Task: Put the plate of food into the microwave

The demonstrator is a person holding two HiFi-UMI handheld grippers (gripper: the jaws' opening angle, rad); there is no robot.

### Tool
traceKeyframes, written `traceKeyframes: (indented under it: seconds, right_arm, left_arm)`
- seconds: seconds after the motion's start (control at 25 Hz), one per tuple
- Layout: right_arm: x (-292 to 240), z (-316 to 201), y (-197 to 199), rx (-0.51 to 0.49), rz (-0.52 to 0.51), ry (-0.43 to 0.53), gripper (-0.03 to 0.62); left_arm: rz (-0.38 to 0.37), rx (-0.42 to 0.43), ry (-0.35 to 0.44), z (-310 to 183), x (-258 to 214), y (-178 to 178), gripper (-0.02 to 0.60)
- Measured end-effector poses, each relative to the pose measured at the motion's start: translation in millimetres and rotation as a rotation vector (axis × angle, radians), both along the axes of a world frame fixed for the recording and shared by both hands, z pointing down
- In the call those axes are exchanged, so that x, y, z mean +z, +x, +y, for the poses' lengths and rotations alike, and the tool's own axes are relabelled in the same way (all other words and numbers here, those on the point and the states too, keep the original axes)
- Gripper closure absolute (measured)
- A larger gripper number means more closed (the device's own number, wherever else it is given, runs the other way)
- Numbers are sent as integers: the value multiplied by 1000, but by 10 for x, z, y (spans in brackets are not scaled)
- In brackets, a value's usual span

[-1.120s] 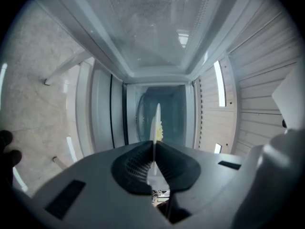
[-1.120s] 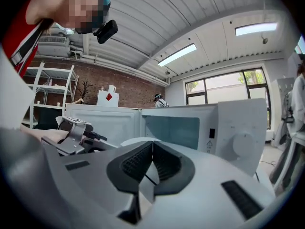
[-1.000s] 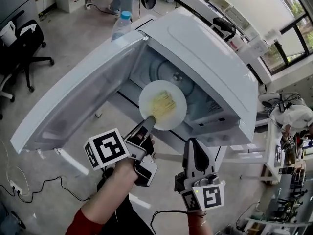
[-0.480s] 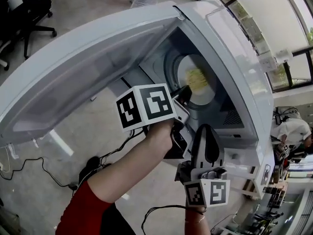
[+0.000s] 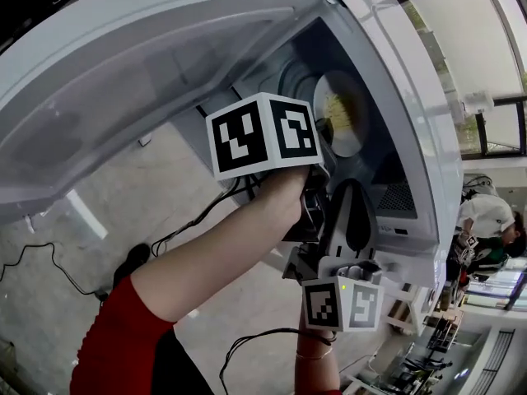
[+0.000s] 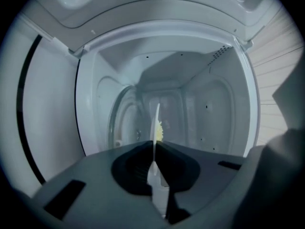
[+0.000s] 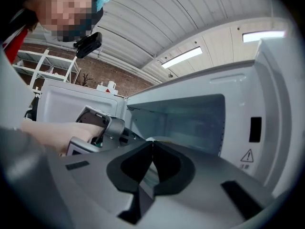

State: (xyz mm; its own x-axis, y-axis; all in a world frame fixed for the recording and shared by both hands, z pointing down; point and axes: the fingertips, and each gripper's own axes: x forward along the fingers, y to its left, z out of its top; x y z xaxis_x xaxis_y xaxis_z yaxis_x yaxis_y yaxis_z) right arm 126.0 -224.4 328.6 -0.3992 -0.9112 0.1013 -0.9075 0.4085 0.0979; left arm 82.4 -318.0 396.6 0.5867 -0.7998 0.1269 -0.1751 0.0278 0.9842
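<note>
**Plate inside the cavity, pinched by the left gripper, with the turntable just beside its underside**

The left gripper (image 6: pixel 155 144) had its jaws nearly closed, clamped on the near rim of the round white plate of yellow food (image 6: pixel 156 123). The plate ran straight ahead of the tips, deep into the white microwave (image 5: pixel 395 72). In the left gripper view it showed edge-on, with the round glass turntable (image 6: pixel 121 120) on its bare side and close by; whether the two touched couldn't be told. To my eye the next move turned on that gap: ease the plate across onto the glass, then let go. The right gripper (image 5: pixel 350 192) hung outside the opening near the open door (image 5: pixel 123 81), jaws together on nothing, so the left was clearly the nearer hand.
</note>
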Motion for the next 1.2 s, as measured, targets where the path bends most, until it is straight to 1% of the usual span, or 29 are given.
traceKeyframes:
  seconds: [0.12, 0.24, 0.36, 0.48, 0.6, 0.76, 0.88, 0.96, 1.04, 1.2]
  right_arm:
    - [30, -52, 18, 14, 5, 1, 579]
    - [40, -69, -43, 20, 3, 9, 579]
    - [-18, -88, -131, 17, 39, 16, 579]
    - [-14, -81, -152, 17, 41, 14, 579]
    - [-24, -78, -138, 16, 40, 9, 579]
    - [-45, -101, -108, 20, 42, 10, 579]
    - [-23, -119, -95, 19, 54, 5, 579]
    - [-10, -135, -110, 16, 62, 6, 579]
    - [-8, -151, -123, 12, 66, 8, 579]
    - [-52, -161, -119, 9, 72, 15, 579]
  left_arm:
    - [-14, 8, -11, -39, 36, -21, 560]
    - [-16, 29, -21, -47, 43, -64, 560]
    - [-59, 49, -31, -68, 34, -71, 560]
    - [-99, 79, -53, -91, 48, -72, 558]
    - [-137, 91, -73, -109, 72, -100, 558]
    - [-156, 121, -93, -125, 89, -85, 558]
    - [-175, 118, -71, -215, 53, -71, 558]
    - [-214, 116, -54, -277, 38, -82, 557]
    - [-252, 135, -50, -295, 42, -76, 557]
    - [-296, 165, -54, -310, 52, -75, 557]
